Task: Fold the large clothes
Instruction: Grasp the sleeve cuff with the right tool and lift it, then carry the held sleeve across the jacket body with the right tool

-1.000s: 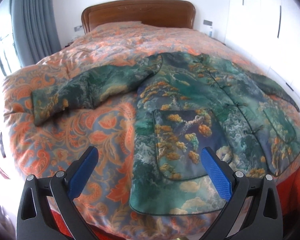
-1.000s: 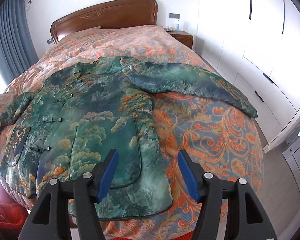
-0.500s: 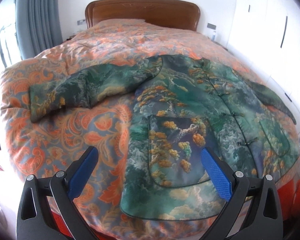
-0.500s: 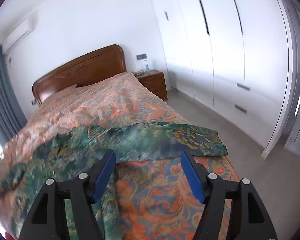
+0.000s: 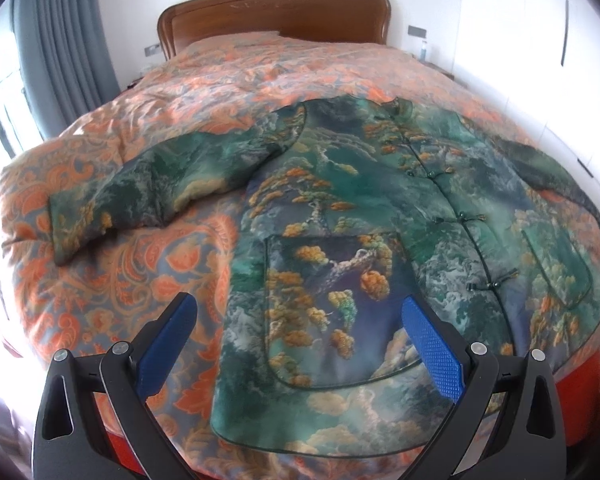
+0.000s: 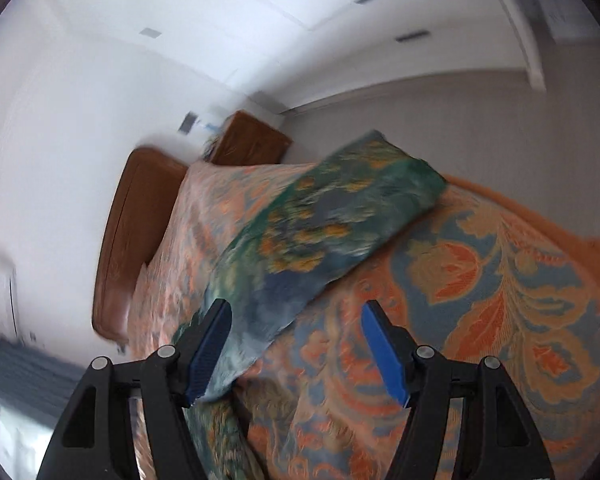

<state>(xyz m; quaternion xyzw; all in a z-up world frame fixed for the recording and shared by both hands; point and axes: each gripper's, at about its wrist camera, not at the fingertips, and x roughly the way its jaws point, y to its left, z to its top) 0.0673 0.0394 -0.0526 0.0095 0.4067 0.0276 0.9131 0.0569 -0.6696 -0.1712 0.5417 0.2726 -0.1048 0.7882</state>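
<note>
A large green padded jacket (image 5: 380, 216) with a landscape print lies spread flat, front up, on the bed, both sleeves stretched out sideways. My left gripper (image 5: 300, 344) is open and empty, hovering over the jacket's near hem and left pocket. My right gripper (image 6: 296, 344) is open and empty, tilted sideways, close above the jacket's right sleeve (image 6: 320, 232), whose cuff lies near the bed's edge. The right wrist view is blurred.
The bed's orange patterned quilt (image 5: 112, 280) spreads all around the jacket. A wooden headboard (image 5: 276, 12) stands at the far end, with a nightstand (image 6: 252, 140) beside it. White wardrobes (image 5: 560, 60) line the right wall; grey curtains (image 5: 64, 52) hang at left.
My right gripper has swung away from the hem toward the right sleeve and rolled sideways. My left gripper has stayed over the near hem, shifting slightly.
</note>
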